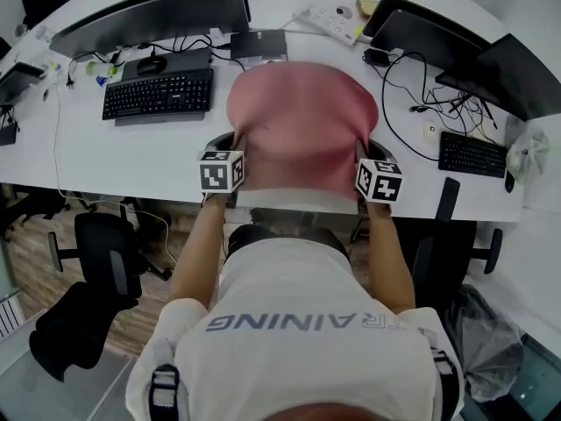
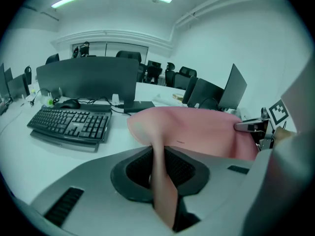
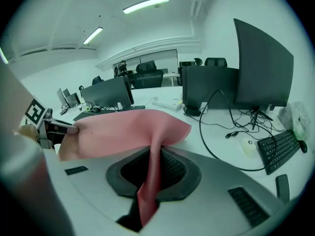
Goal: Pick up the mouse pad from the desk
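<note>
The pink mouse pad (image 1: 302, 121) hangs lifted above the white desk (image 1: 131, 156), sagging between both grippers. My left gripper (image 1: 237, 144) is shut on its left near corner, and in the left gripper view a fold of the pad (image 2: 197, 132) runs pinched between the jaws of this gripper (image 2: 160, 168). My right gripper (image 1: 362, 149) is shut on the right near corner. The right gripper view shows the pad (image 3: 118, 129) clamped in that gripper (image 3: 152, 176). The pad covers the jaw tips in the head view.
A black keyboard (image 1: 158, 93), a black mouse (image 1: 151, 62) and a wide monitor (image 1: 153, 16) stand at the back left. A power strip (image 1: 333, 20), cables (image 1: 412, 103), a second keyboard (image 1: 472, 154) and monitors (image 1: 491, 60) are at the right. Office chairs (image 1: 96, 261) stand near the desk's front edge.
</note>
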`<state>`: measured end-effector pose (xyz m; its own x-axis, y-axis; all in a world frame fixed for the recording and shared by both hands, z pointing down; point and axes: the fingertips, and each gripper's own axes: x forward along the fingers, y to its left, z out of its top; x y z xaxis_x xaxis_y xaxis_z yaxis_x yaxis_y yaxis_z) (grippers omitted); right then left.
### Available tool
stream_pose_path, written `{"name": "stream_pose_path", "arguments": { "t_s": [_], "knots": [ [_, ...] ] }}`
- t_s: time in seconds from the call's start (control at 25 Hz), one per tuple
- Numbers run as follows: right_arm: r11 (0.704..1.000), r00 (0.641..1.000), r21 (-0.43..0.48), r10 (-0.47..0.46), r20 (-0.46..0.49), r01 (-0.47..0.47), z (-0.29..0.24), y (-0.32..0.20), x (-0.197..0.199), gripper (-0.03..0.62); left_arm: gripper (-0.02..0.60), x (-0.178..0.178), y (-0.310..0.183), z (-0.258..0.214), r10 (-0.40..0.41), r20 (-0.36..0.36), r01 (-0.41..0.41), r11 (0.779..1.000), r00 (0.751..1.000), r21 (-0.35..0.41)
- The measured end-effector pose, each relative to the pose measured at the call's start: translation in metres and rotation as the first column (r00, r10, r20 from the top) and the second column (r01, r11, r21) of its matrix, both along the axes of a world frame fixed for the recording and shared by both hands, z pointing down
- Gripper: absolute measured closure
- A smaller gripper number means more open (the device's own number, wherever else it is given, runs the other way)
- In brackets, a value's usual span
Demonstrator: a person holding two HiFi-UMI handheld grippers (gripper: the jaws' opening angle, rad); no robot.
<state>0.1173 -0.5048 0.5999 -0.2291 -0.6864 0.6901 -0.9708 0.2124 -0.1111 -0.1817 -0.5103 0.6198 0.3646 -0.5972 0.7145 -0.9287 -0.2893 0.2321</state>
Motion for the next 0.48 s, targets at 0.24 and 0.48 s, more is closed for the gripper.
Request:
{"name": "stream_pose_path", "arguments": {
  "t_s": [0.24, 0.48],
  "knots": [
    [0.993, 0.998, 0.117, -0.016, -0.065, 0.024, -0.049, -0.019, -0.001, 0.537, 0.494, 0.001, -0.024, -0.05, 0.007, 0.011, -0.009, 0.992, 1.0, 0.123],
    [0.972, 0.998, 0.233, 0.002, -0.063, 0.013, -0.104, -0.035, 0.001, 0.537, 0.494, 0.002, -0.04, -0.106, -0.008, -0.017, 0.012, 0.968, 1.0, 0.25]
  ]
}}
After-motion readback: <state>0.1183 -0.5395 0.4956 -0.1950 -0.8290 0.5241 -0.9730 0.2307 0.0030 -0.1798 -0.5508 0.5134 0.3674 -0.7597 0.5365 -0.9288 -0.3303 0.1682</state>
